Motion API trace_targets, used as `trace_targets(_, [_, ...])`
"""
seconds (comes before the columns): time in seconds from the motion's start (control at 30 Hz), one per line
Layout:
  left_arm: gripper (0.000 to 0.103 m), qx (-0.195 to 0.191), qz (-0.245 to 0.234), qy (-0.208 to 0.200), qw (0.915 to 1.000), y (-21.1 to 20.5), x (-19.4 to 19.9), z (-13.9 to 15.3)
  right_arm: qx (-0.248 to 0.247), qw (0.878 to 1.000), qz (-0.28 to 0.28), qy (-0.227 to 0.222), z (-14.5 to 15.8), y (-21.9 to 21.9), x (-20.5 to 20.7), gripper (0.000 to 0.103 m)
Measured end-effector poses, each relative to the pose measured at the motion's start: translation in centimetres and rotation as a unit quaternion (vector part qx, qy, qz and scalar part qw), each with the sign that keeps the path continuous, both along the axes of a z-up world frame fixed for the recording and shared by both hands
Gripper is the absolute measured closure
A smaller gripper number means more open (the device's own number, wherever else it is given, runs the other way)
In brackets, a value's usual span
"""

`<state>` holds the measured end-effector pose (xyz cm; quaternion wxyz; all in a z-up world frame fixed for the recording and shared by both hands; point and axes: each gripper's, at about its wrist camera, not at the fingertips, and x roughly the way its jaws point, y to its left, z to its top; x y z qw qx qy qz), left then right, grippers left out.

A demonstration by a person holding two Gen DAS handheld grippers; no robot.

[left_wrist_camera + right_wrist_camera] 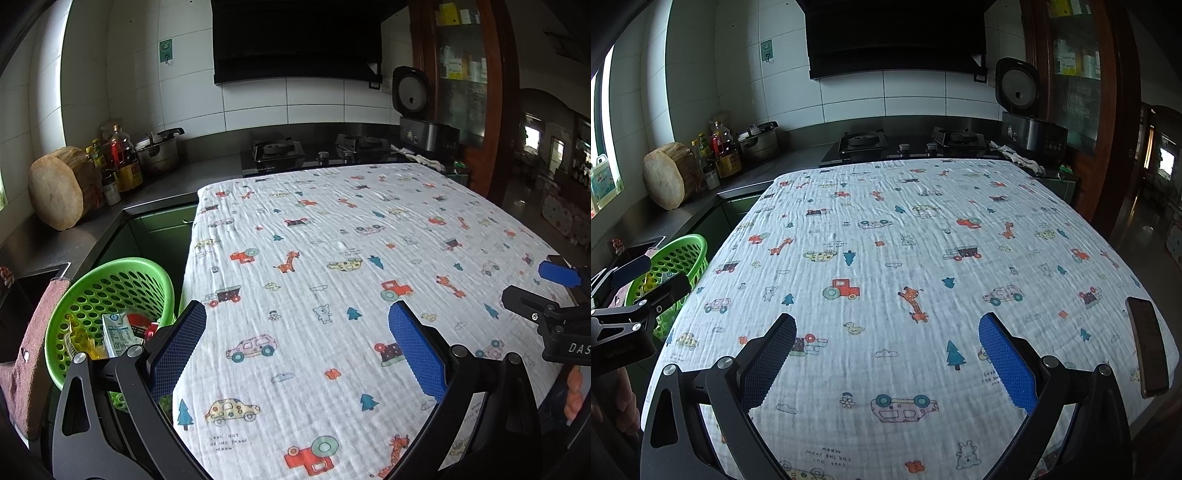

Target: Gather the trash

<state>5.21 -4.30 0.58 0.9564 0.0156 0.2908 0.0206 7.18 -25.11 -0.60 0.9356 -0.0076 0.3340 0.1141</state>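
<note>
One green basket (110, 291) stands to the left of the left gripper (299, 347), beside the table edge. It has holes in its wall and holds a white carton (118, 332), yellow wrappers (79, 338) and a red pack (138, 321). Two grippers are level over the printed cloth (886, 236), and both have their blue fingers wide apart with nothing between them. One dark phone (1148, 347) lies on the cloth, just right of the right gripper (886, 358).
</note>
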Motion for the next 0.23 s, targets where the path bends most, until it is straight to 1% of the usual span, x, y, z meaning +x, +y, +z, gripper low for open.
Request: trace_targets(0.23, [0.005, -0.004, -0.006, 0.002, 1.0, -0.03, 0.0, -0.12, 0.0, 1.0, 0.0, 0.0, 0.04, -0.03, -0.06, 0.007])
